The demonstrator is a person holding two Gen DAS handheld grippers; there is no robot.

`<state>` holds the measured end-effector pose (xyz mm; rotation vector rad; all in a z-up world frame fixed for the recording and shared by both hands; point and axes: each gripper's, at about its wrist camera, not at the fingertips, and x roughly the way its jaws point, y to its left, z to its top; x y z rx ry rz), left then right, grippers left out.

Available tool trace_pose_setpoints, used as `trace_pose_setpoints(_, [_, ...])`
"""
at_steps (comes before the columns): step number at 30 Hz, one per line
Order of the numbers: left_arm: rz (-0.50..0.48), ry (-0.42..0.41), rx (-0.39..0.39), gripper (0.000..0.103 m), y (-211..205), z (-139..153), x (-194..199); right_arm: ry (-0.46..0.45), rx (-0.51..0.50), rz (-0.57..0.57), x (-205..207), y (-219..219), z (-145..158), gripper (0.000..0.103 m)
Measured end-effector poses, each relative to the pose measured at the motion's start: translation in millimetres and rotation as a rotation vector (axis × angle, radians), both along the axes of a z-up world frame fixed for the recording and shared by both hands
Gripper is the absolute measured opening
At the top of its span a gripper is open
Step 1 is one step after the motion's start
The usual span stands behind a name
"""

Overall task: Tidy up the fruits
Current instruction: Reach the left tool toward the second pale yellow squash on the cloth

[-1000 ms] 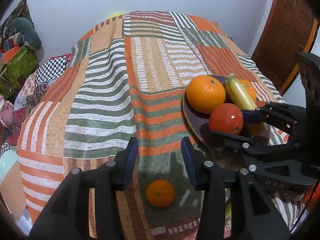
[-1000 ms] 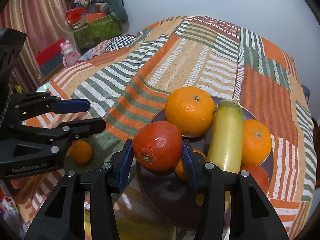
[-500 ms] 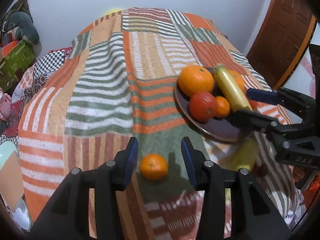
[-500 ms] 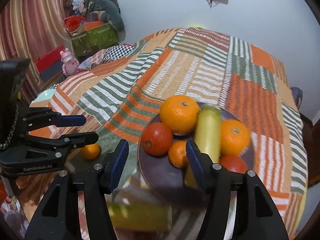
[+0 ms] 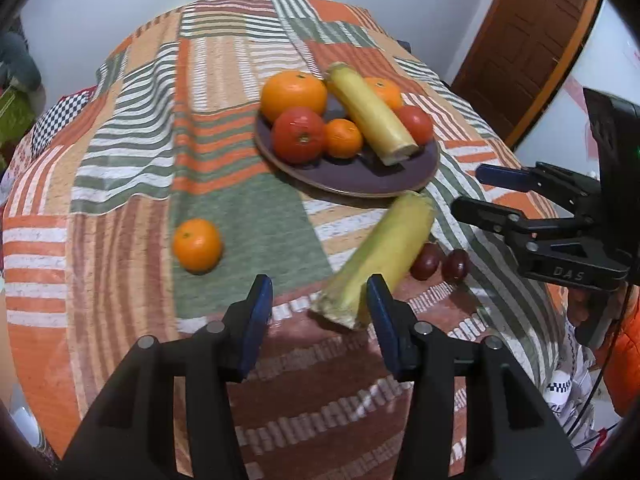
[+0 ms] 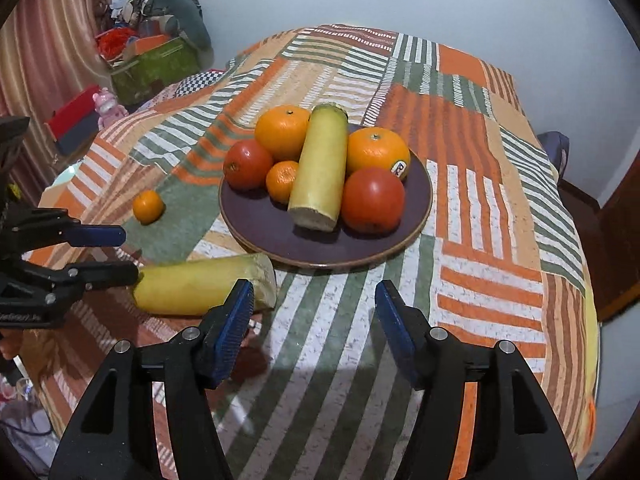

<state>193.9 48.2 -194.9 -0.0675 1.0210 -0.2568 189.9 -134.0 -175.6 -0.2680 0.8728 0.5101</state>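
While opening, left tool (image 5: 320, 300) beside stalk (image 5: 380, 256).

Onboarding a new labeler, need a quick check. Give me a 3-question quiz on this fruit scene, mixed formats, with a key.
1. True or false: the small orange on the patchwork cloth touches the plate.
2. How many pieces of fruit lie on the plate? A) four B) six C) eight
3. Fill in: between the fingers of the right gripper there is ____.

Key:
1. False. It lies apart from the plate, on the cloth.
2. B. Two large oranges, two red fruits, one small orange and one long yellow fruit.
3. Nothing; its fingers are empty.
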Motion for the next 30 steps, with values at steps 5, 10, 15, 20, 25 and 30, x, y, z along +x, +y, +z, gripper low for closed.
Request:
trace_pose_setpoints(5, [0.026, 0.0, -0.006, 0.049, 0, 0, 18, -0.002, -0.02, -0.026, 7, 0, -10, 0.052])
trace_pose_setpoints(10, [0.013, 0.054, 0.052, 0.049, 2, -17, 43, 0.044, -0.01, -0.021, 14, 0, -23, 0.051])
trace_pose_setpoints(15, [-0.008, 0.096, 0.004, 0.049, 14, -23, 37, 0.026, 0.007, 0.005, 9, 5, -18, 0.047])
trace_pose_setpoints(20, [-0.013, 0.113, -0.001, 0.049, 20, -21, 8, 0.016, 0.001, 0.071, -1, 24, -16, 0.046])
trace_pose_setpoints(25, [-0.019, 0.105, 0.008, 0.049, 12, -18, -28, -0.005, -0.023, 0.136, -17, 45, -16, 0.046])
trace_pose_setpoints(30, [-0.023, 0.086, -0.057, 0.049, 2, -14, -53, 0.007, -0.032, 0.145, -24, 48, -11, 0.046])
